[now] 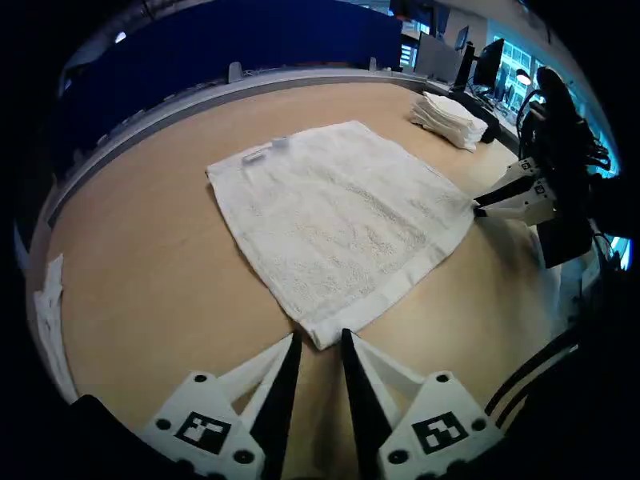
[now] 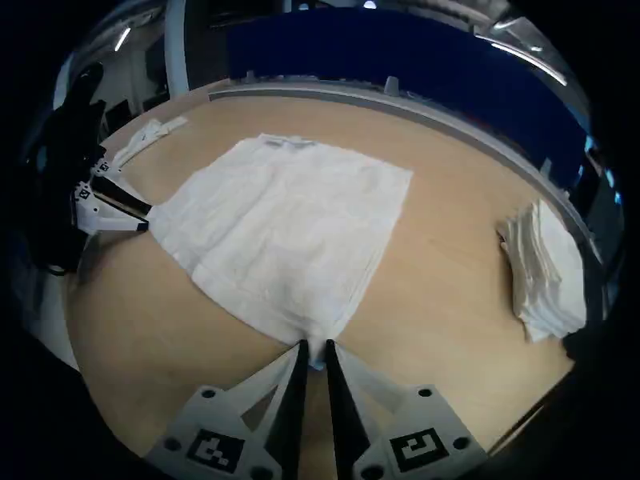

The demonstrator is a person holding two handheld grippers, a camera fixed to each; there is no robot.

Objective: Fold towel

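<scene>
On the pale wood-grain table [image 1: 160, 264], a white terry towel [image 1: 336, 208] lies spread flat and looks nearly square, so no long axis can be picked out. A smooth hemmed band runs along its near edge, and a corner points at each gripper. Beyond the towel's far right side sits a stack of folded white towels [image 1: 448, 118]. The left gripper [image 1: 320, 336] straddles the towel's near corner, its fingers narrowly apart and not pressing. The right gripper [image 2: 315, 346] pinches the neighbouring corner between almost-closed fingers. Both carry square black-and-white markers [image 1: 200, 428]. A small tag [image 1: 254, 157] lies on the towel's far edge, its writing unreadable.
</scene>
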